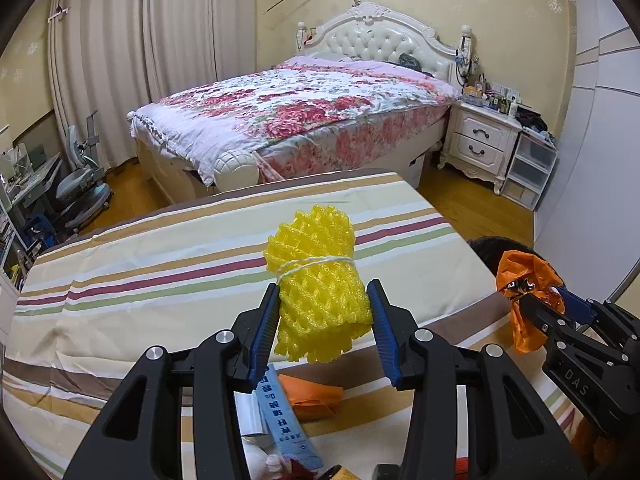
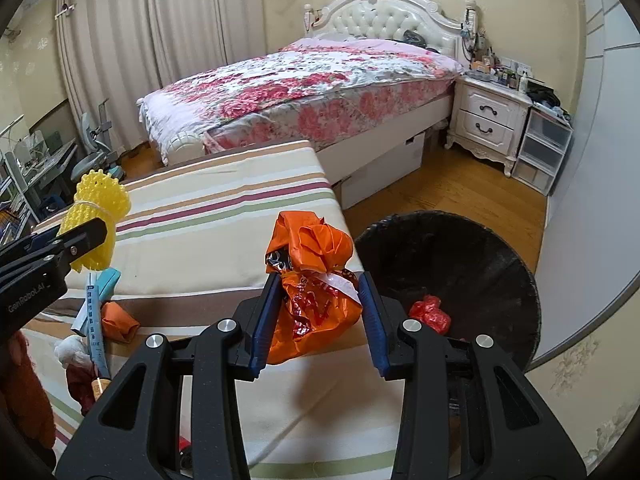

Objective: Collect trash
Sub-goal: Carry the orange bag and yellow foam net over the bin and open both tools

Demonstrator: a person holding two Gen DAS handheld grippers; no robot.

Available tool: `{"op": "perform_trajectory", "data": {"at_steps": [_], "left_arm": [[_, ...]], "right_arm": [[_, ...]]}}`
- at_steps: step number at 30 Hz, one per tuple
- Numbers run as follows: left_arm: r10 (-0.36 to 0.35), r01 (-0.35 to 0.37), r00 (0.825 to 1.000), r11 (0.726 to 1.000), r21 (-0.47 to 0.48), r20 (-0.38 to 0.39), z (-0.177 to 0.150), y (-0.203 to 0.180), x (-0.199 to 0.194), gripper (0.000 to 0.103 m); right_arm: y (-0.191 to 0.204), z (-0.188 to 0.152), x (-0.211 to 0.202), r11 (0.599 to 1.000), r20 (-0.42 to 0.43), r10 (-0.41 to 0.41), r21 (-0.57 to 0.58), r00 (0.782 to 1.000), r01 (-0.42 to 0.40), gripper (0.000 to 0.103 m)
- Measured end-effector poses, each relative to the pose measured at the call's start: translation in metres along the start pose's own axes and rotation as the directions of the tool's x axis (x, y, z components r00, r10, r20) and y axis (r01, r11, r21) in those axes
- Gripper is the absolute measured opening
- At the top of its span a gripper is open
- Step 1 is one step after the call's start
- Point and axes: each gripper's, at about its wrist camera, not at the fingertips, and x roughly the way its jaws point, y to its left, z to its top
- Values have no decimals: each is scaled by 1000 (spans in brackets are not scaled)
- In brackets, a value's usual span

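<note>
The left tongs grip a yellow foam net tied with string, held above the striped bench. The right tongs are clamped on an orange bag, held over the bench's right edge. Only the right wrist view shows the black bin on the floor just beside that edge, with one red scrap inside; in the left view it is mostly hidden behind the bag. On the bench near its front edge lie one orange wrapper and one blue packet, partly covered by the left tongs. A flowered bed and a nightstand stand beyond.
</note>
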Motion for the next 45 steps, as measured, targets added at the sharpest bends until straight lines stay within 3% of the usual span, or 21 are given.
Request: {"op": "perform_trajectory", "data": {"at_steps": [9, 18, 34, 37, 41, 42, 45], "left_arm": [[-103, 102, 994, 994, 37, 35, -2, -47, -13, 45], [-190, 191, 982, 977, 96, -22, -9, -106, 7, 45], [-173, 172, 985, 969, 177, -6, 5, -165, 50, 45], [-161, 159, 987, 970, 184, -2, 7, -171, 58, 50], [-154, 154, 988, 970, 187, -16, 6, -172, 64, 71], [-152, 152, 988, 971, 187, -16, 6, -173, 65, 72], [-138, 139, 990, 973, 183, -20, 5, -171, 66, 75]], "right_arm": [[-55, -4, -16, 992, 21, -98, 79, 995, 96, 38], [-90, -11, -19, 981, 17, -152, 122, 988, 149, 38], [-129, -4, 6, 971, -5, -177, 165, 984, 175, 39], [-135, -3, 12, 969, -11, -181, 170, 983, 180, 39], [-142, -3, 18, 965, -18, -187, 182, 982, 188, 43], [-143, -3, 19, 964, -18, -189, 186, 982, 189, 49], [-146, -5, 20, 962, -18, -198, 189, 980, 198, 50]]}}
